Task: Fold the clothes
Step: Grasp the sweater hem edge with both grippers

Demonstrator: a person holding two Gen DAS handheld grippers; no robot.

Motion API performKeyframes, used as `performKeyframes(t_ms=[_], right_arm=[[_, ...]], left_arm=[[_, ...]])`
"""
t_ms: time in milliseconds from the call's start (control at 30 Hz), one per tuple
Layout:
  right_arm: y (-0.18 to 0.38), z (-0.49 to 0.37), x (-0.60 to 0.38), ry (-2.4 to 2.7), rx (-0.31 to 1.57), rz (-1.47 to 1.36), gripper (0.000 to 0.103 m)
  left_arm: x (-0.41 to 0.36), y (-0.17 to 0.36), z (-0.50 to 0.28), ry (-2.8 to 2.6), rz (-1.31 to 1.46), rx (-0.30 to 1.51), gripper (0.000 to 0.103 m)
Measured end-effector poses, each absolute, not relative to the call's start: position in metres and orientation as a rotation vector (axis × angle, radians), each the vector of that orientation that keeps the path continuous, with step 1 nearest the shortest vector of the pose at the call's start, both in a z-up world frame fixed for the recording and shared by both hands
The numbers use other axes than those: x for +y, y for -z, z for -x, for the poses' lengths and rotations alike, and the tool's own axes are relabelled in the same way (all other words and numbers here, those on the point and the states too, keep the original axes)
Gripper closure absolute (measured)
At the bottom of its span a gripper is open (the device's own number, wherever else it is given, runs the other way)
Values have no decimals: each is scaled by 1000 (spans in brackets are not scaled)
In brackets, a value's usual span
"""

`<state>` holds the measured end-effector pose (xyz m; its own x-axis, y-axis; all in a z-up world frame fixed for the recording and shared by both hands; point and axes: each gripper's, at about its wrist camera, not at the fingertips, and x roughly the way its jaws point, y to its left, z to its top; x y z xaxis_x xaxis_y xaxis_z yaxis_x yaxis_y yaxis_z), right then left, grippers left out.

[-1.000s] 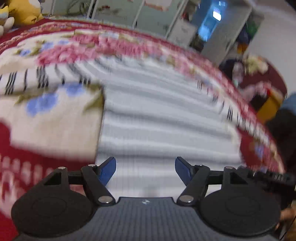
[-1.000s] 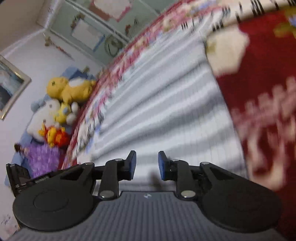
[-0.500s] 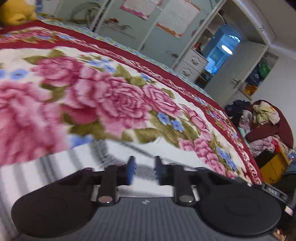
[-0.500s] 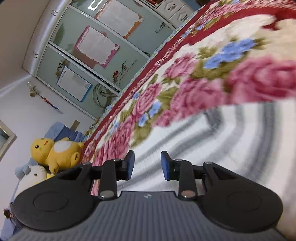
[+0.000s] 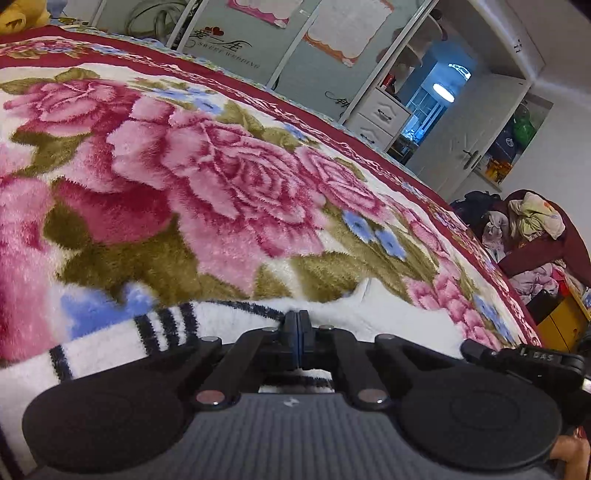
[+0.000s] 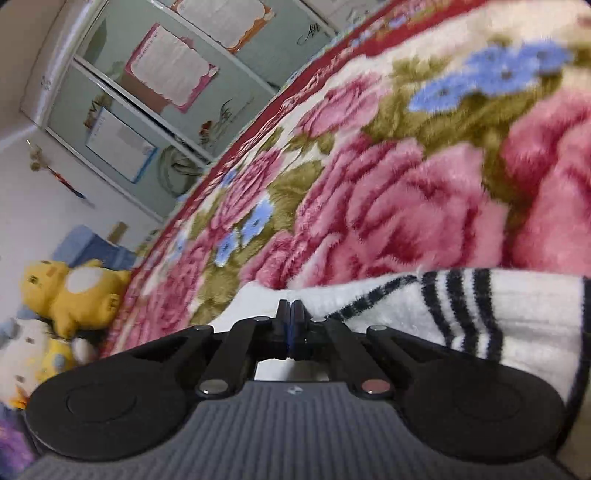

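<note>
Both grippers low over the bed, held near level, fingers pointing out across the floral blanket (image 5: pixel 229 192).

Left gripper (image 5: pixel 298 325): blue pads pressed together, no gap showing between them. A white garment with black stripes (image 5: pixel 122 339) lies bunched right at the tips and under the fingers; its edge appears pinched between the pads, though the exact bite is hidden by the fingers. A bit of a hand shows at the lower right corner of the left wrist view, behind the gripper body.

Right gripper (image 6: pixel 291 321): jaws likewise drawn tight, pads meeting. The same striped white garment (image 6: pixel 517 317) rises up at the tips and spreads off to the right side of that view; the cloth meets the pads, so it seems to be gripped there too.

Garment sits on the blanket, directly in front of and beneath both grippers.

Counts: two grippers. One striped garment. One blanket, red-bordered, with large pink roses and small blue flowers. Soft toys by the bed in the right wrist view: one yellow plush (image 6: pixel 70 291), one white plush (image 6: pixel 26 350) below it; further ones too blurred to count. One heap of clothes on a dark red chair (image 5: pixel 532 229), well apart from the bed. Wardrobe doors (image 5: pixel 236 33) behind, with posters.
</note>
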<state>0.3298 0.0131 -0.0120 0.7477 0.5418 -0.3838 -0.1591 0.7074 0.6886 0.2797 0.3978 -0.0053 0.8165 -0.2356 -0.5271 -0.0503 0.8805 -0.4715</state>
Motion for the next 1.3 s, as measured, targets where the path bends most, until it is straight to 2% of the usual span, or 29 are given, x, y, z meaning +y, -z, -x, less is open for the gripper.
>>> performKeyframes(t_ms=[33,133,200,233,300,367,400,433,500,533,567,600,667,733,767,833,900,933,1000,1100,1167,1200,1233,1267,1300], right_arm=[[14,-331,13,-405,607,-671,94],[14,-330,31,-597,624,-695,86],[20,-338,62,-779,722,-624,83],[26,-342,73,-773,760,-564,103],[41,-360,74,-658,847,-622,103],[37,-370,65,-513,874,-731,103],[28,-368,70,-484,859,-697,103],[16,-360,80,-486,822,-641,97],[4,-349,100,-576,767,-596,95],[11,-353,110,-626,783,-591,91],[24,-361,121,-613,826,-555,93],[36,-368,126,-608,845,-546,103],[43,-373,109,-586,792,-668,103],[32,-363,84,-456,687,-671,102],[26,-353,67,-422,636,-685,97],[22,-334,37,-413,587,-733,96],[31,-325,8,-356,613,-690,94],[39,-329,-4,-298,673,-650,103],[41,-329,-31,-244,675,-788,103],[16,-311,-41,-178,569,-753,95],[19,-300,-42,-270,589,-791,93],[23,-296,-43,-298,613,-786,88],[32,-298,-46,-278,675,-718,87],[41,-297,-52,-260,721,-668,103],[47,-290,-63,-249,714,-678,103]], left_arm=[[395,5,-281,100,475,612,98],[391,6,-281,92,433,602,98],[393,10,-283,97,449,596,98],[395,12,-284,101,469,596,96],[400,14,-284,109,503,595,96],[399,14,-284,109,498,593,96],[398,14,-284,106,487,590,97],[396,14,-283,104,478,588,97],[395,14,-283,101,467,583,97],[396,14,-282,103,472,583,96],[396,14,-282,103,475,583,96],[396,14,-282,103,475,583,96],[396,14,-282,101,475,583,96],[395,14,-281,98,470,583,96],[394,13,-281,95,462,583,96],[393,13,-281,90,451,582,96],[391,12,-281,84,439,583,96],[389,11,-281,77,423,585,96],[382,7,-281,57,374,592,96],[363,0,-283,6,238,609,96],[344,-6,-283,-48,117,628,97],[333,-10,-283,-85,53,641,97],[324,-14,-281,-118,7,654,96],[319,-19,-275,-146,0,653,89],[315,-26,-267,-172,12,639,85]])
